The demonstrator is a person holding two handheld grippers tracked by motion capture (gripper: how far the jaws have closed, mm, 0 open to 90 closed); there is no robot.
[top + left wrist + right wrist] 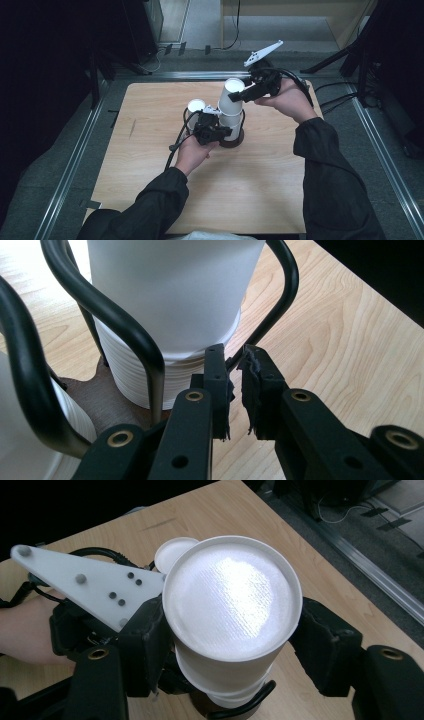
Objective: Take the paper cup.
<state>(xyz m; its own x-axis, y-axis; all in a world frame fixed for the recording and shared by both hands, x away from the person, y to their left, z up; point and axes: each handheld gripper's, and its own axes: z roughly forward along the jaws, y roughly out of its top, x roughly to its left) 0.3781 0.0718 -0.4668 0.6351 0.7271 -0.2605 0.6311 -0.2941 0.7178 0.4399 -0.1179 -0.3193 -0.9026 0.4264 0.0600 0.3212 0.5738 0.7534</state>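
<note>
The right gripper (239, 95) is clamped on the sides of the top cup (232, 95), which sits upside down on a stack of white cups (232, 120) in a black wire holder (120, 325) near the table (150, 175) centre. The left gripper (226, 132), at about 7 o'clock from the stack, has its jaws pinched together on a holder wire, bracing it. To free 1 cup cleanly, lift straight up along the stack's axis, keep the squeeze light so the wall does not buckle, and hold the rack down. Another cup (196, 106) stands at 10 o'clock.
</note>
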